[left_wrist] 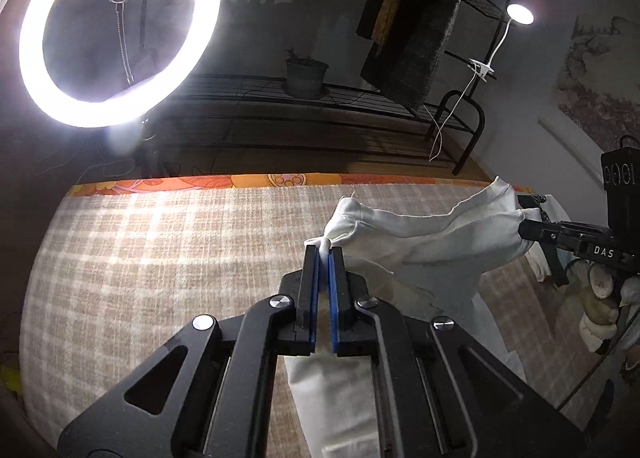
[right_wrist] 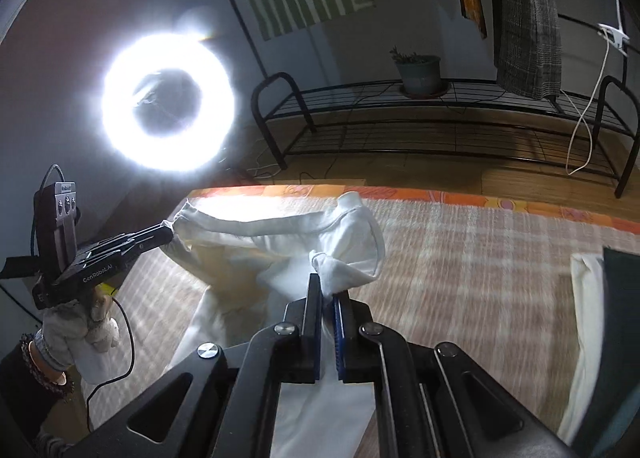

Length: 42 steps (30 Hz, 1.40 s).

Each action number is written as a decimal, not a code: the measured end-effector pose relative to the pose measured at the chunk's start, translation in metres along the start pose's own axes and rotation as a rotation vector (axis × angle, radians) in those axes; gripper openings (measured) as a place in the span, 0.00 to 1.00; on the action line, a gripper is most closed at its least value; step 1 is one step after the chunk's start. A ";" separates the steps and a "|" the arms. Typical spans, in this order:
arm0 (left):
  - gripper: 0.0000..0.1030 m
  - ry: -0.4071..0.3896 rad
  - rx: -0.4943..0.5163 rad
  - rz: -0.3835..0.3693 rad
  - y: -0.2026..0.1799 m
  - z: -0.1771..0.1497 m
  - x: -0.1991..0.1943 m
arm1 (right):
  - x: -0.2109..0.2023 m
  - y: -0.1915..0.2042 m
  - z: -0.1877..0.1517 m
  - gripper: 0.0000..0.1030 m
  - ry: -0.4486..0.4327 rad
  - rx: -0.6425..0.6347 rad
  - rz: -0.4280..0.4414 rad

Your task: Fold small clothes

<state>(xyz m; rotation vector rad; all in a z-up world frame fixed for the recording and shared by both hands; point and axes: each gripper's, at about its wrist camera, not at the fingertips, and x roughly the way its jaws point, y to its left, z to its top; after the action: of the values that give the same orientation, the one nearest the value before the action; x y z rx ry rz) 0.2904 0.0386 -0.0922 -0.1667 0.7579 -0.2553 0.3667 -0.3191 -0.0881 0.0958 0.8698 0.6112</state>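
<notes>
Both grippers, left gripper and right gripper, have jaws clamped on the white garment.

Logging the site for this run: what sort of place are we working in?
Probably a room in a home set up for filming: a ring light, a metal rack with a potted plant and hanging clothes, and a checked cloth-covered surface.

- Left wrist view: looking down along the fingers, close above the bed, facing the ring light.
- Right wrist view: same slant, same closeness, right of the ring light.
- Shared: bed, ring light, rack.
</notes>
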 end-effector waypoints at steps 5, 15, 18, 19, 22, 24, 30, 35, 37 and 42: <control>0.02 0.007 0.010 -0.008 -0.004 -0.044 -0.040 | -0.032 0.018 -0.040 0.02 -0.018 -0.011 -0.009; 0.02 0.075 0.019 0.004 -0.013 -0.132 -0.076 | -0.061 0.056 -0.147 0.02 0.027 -0.116 -0.100; 0.02 0.087 0.045 0.011 -0.020 -0.149 -0.083 | -0.068 0.060 -0.169 0.02 0.028 -0.137 -0.126; 0.02 0.093 0.056 0.011 -0.022 -0.153 -0.083 | -0.071 0.061 -0.174 0.02 0.026 -0.141 -0.130; 0.02 0.109 0.072 0.016 -0.027 -0.159 -0.085 | -0.080 0.065 -0.188 0.02 0.016 -0.157 -0.158; 0.02 0.112 0.084 0.025 -0.029 -0.162 -0.088 | -0.085 0.069 -0.196 0.02 0.016 -0.190 -0.173; 0.02 0.162 0.117 0.006 -0.035 -0.175 -0.104 | -0.101 0.073 -0.214 0.10 0.056 -0.259 -0.189; 0.29 0.186 -0.009 -0.051 -0.019 -0.175 -0.119 | -0.130 0.056 -0.218 0.28 0.061 -0.134 -0.098; 0.34 0.187 -0.091 -0.063 -0.009 -0.176 -0.118 | -0.136 0.049 -0.216 0.30 0.051 -0.059 -0.067; 0.34 0.259 -0.294 -0.122 0.009 -0.181 -0.098 | -0.127 0.021 -0.214 0.34 0.071 0.216 0.043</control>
<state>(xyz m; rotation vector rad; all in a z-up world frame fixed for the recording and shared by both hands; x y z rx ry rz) 0.0971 0.0651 -0.1593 -0.4655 1.0430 -0.2840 0.1368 -0.4047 -0.1336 0.2904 1.0036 0.5621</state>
